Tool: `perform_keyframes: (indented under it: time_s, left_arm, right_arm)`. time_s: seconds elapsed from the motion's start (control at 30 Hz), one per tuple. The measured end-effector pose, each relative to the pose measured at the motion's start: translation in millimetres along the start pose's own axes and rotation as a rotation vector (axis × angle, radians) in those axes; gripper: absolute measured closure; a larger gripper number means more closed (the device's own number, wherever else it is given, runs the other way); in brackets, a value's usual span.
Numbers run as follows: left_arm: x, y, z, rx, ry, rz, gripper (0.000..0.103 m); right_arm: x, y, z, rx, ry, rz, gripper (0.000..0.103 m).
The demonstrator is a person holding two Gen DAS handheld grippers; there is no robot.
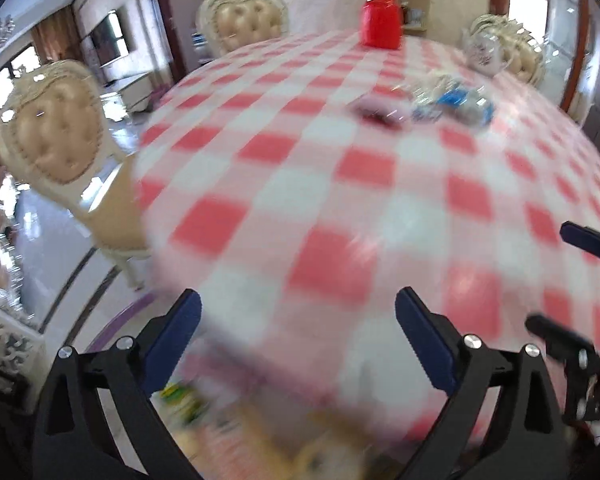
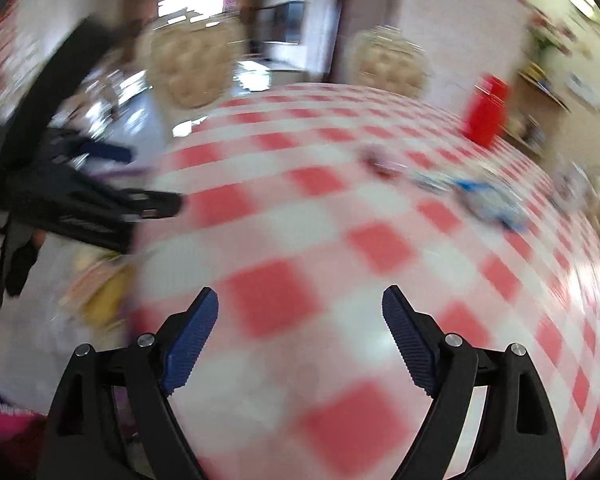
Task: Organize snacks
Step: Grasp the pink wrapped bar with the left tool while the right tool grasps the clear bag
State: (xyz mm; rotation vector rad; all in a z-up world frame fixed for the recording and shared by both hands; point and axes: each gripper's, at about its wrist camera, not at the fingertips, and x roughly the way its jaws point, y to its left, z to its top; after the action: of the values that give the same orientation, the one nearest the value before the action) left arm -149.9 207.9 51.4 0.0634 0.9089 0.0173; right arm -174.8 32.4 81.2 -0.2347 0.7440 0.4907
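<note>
My left gripper [image 1: 298, 308] stands wide open over the near edge of the round table with the red-and-white checked cloth [image 1: 340, 168], nothing between its fingers. My right gripper [image 2: 300, 304] is open too, empty, above the cloth [image 2: 300, 208]. Across the table lie blue-and-white snack packets [image 1: 452, 100] [image 2: 484, 196] and a small dark red packet [image 1: 374, 114] [image 2: 382, 166]. Below the table's near edge, blurred yellow and green snack packs [image 1: 184, 400] [image 2: 104, 296] show. The right gripper's fingers [image 1: 588, 236] appear at the right of the left wrist view; the left gripper [image 2: 100, 204] shows at the left of the right wrist view.
A red container [image 1: 380, 16] [image 2: 486, 110] stands at the table's far side, with a white patterned teapot-like vessel [image 1: 486, 52] to its right. Cream tufted chairs [image 1: 56, 132] [image 1: 244, 20] ring the table. Both views are motion-blurred.
</note>
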Motion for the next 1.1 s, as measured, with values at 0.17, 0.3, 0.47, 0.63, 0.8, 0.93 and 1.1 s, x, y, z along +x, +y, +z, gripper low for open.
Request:
perform_keyframes:
  time_s: [0.17, 0.3, 0.47, 0.63, 0.8, 0.93, 1.1]
  left_arm:
    - [44, -37, 54, -0.065, -0.015, -0.086, 0.004]
    - [90, -47, 101, -0.221, -0.009, -0.118, 0.004]
    - [138, -57, 156, -0.372, -0.011, -0.019, 0.004]
    - [170, -66, 173, -0.386, 0.016, 0.107, 0.004]
    - [170, -61, 171, -0.403, -0.02, 0.16, 0.004]
    - [174, -54, 167, -0.449, 0.006, 0.14, 0.004]
    - [179, -60, 169, -0.42, 0.031, 0.175, 0.004]
  right_arm:
    - [12, -104, -6, 0.253, 0.017, -0.085, 0.02]
    - [16, -165, -16, 0.41, 0.012, -0.113, 0.02]
    - [20, -207, -21, 0.478, 0.009, -0.142, 0.02]
    - [35, -239, -11, 0.497, 0.022, -0.161, 0.02]
    - [62, -278, 14, 0.57, 0.012, -0.142, 0.02]
    - [106, -304, 46, 0.643, 0.025, -0.075, 0.02]
    - [155, -329, 84, 0.827, 0.04, -0.055, 0.02]
